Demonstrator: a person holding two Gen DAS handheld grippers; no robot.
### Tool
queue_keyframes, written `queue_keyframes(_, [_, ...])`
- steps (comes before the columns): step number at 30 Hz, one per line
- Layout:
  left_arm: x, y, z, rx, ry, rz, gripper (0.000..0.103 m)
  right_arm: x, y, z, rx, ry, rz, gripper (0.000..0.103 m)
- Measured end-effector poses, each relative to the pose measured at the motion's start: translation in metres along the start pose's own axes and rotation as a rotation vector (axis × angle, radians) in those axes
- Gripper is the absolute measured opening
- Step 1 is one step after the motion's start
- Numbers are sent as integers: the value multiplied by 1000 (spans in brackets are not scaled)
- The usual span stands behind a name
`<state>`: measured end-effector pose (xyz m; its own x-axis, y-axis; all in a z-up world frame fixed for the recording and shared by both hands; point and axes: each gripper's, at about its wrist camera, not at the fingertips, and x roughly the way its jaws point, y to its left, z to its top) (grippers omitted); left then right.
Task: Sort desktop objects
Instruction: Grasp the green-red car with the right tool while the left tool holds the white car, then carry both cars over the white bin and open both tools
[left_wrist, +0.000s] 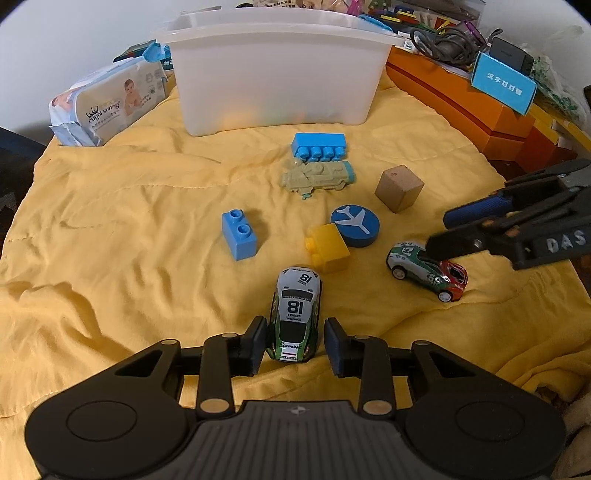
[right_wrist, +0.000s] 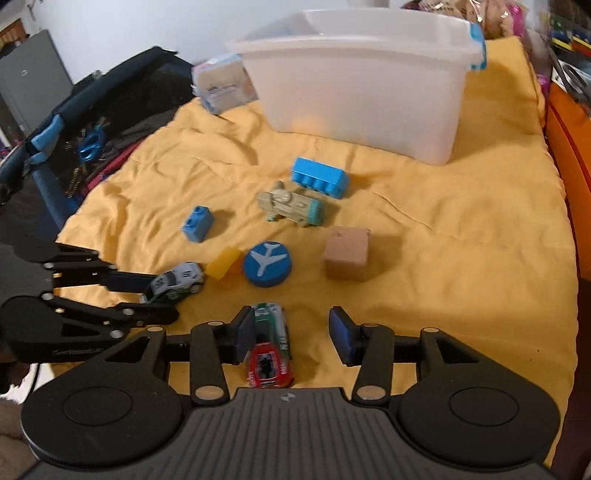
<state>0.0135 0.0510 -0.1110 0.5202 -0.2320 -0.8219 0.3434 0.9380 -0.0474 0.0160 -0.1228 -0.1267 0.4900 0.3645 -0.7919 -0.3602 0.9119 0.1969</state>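
My left gripper (left_wrist: 295, 345) is open, its pads on either side of a white and green toy car numbered 18 (left_wrist: 295, 314) that rests on the yellow cloth (left_wrist: 129, 221). My right gripper (right_wrist: 291, 338) is open around a red, green and white toy car (right_wrist: 269, 350), which lies close to the left pad. In the left wrist view the right gripper (left_wrist: 439, 236) sits over that car (left_wrist: 424, 269). A white plastic bin (left_wrist: 277, 70) stands at the back.
On the cloth lie a small blue brick (left_wrist: 239, 234), a yellow brick (left_wrist: 328, 248), a blue airplane disc (left_wrist: 355, 225), a wooden cube (left_wrist: 399, 188), a long blue brick (left_wrist: 319, 147) and a green toy vehicle (left_wrist: 317, 177). A wipes pack (left_wrist: 107, 103) lies left, orange boxes (left_wrist: 461, 99) right.
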Motion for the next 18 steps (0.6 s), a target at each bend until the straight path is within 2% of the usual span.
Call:
queue_keyframes(3, [0, -1, -1, -1, 0, 5, 38, 1, 18, -6, -79, 7, -13, 50])
queue_keyframes(6, [1, 0, -1, -3, -2, 6, 38, 13, 31, -10, -161, 12, -95, 48])
queue_keyframes(8, [2, 0, 0, -1, -1, 8, 38, 19, 36, -12, -202, 21, -120, 49])
queue_keyframes(10, [3, 0, 1, 0, -1, 4, 38, 25, 35, -15, -200, 40, -93, 47])
queue_keyframes(11, [3, 1, 1, 3, -1, 2, 37, 27, 35, -17, -191, 45, -88, 36])
queue_keyframes(12, [2, 1, 1, 6, -1, -5, 33, 25, 35, -18, -184, 38, -91, 34])
queue_keyframes(18, [-8, 3, 5, 26, -9, -47, 33, 17, 30, -14, -101, 32, -86, 33])
